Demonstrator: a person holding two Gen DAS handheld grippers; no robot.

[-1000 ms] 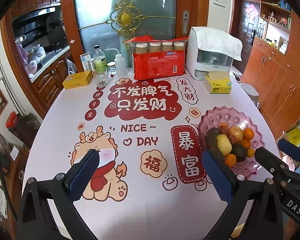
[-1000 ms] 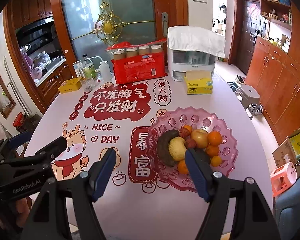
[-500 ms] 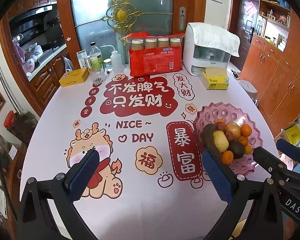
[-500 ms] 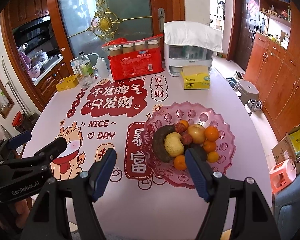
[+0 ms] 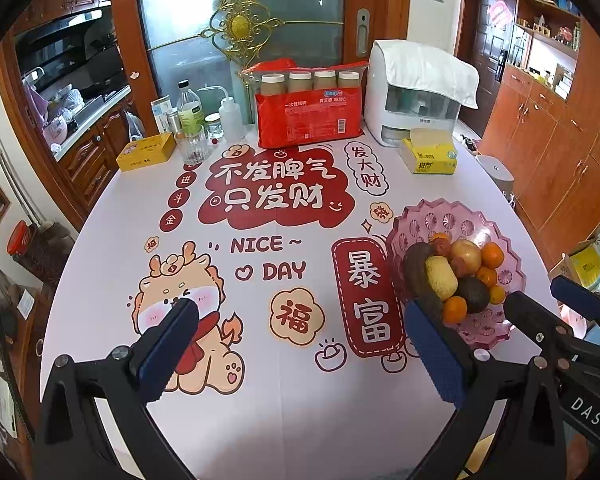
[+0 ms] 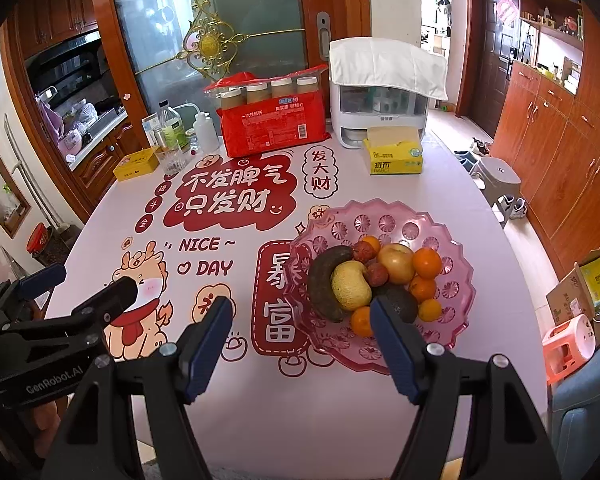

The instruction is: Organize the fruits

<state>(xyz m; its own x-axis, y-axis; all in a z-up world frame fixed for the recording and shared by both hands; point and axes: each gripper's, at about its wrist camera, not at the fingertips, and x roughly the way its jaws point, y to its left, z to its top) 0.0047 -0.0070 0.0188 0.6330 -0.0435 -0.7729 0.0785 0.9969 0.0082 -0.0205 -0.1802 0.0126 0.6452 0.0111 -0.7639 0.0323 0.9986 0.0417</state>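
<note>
A pink scalloped fruit bowl stands on the right half of the table. It holds a long dark fruit, a yellow fruit, an apple, several oranges, a dark avocado and small red lychees. My right gripper is open and empty, hovering just before the bowl's near rim. My left gripper is open and empty over the printed cloth, left of the bowl. Each gripper shows in the other's view: left gripper, right gripper.
A red pack of bottles, a white appliance under a cloth, a yellow tissue box, a yellow tin and several bottles line the far edge. A stool and boxes stand right of the table.
Both views have drifted only slightly. The grippers stay open at the same width, and nothing on the table has moved.
</note>
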